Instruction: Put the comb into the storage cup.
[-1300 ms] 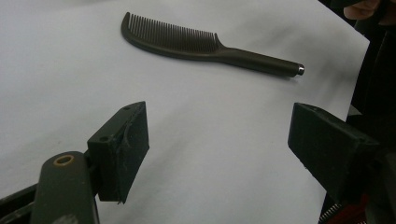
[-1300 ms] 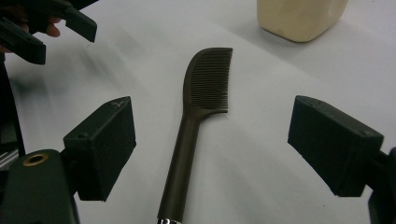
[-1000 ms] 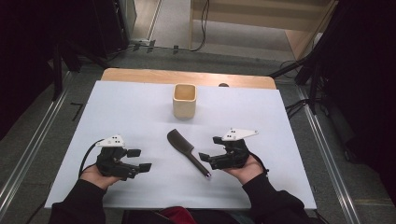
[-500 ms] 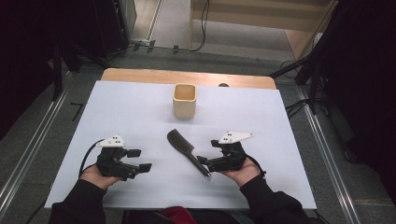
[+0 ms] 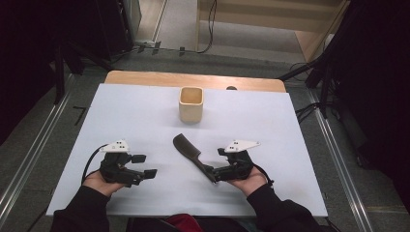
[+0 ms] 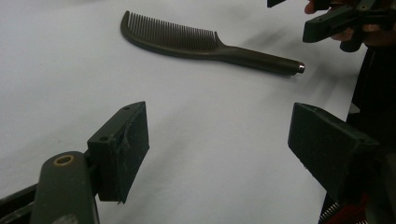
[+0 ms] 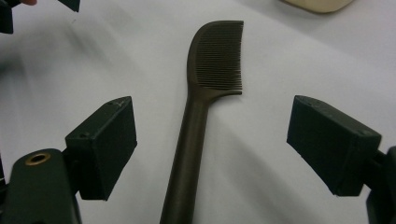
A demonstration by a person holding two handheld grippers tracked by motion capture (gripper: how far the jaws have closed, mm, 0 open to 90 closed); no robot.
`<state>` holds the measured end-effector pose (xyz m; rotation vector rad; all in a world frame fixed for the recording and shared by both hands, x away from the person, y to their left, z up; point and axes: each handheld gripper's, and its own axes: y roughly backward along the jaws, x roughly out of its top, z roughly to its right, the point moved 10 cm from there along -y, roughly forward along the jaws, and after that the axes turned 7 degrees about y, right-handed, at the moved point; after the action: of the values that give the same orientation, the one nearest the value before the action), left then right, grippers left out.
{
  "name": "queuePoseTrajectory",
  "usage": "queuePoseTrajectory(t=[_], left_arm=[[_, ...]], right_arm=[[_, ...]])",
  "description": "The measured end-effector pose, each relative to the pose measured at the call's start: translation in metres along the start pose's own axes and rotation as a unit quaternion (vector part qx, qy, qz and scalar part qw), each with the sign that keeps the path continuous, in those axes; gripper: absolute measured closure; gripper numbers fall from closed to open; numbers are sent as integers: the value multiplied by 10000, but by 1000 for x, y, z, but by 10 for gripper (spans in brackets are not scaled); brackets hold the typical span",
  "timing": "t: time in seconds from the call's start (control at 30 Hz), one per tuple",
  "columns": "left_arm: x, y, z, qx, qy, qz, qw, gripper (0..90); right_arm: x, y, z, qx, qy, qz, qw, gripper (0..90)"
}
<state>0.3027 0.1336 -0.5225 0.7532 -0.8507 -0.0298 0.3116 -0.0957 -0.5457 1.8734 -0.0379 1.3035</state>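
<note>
White-covered desk (image 5: 145,111) in a dim room; right gripper (image 5: 216,170) jaws wide apart, straddling the dark plastic comb (image 5: 191,153) handle (untouched); left gripper (image 5: 145,166) jaws apart, empty.

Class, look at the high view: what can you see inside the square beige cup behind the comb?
The square beige cup stands upright and open. Its inner walls near the rim show bare, with nothing sticking out. Its bottom is hidden by the near wall, so small contents cannot be ruled out.

A dark comb (image 5: 191,155) lies flat on the white table (image 5: 145,111), handle toward the person.
</note>
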Motion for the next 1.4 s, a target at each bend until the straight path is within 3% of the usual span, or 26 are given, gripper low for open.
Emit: queuePoseTrajectory(t=[0.73,1.1,1.27,1.4], left_arm=[[-1,0,-1,11,5,-24,10000,213],[-1,0,0,13,11,-30,10000,213],[-1,0,-1,17,16,-21,10000,213],[-1,0,-1,17,6,-11,10000,213]], right_arm=[[-18,-16,-9,-12,37,-237,9997,143],[-31,-21,-7,-110,119,-439,9989,224],[-36,-23,-11,-185,288,-511,9981,291],[-36,-21,-12,-147,292,-499,9982,358]])
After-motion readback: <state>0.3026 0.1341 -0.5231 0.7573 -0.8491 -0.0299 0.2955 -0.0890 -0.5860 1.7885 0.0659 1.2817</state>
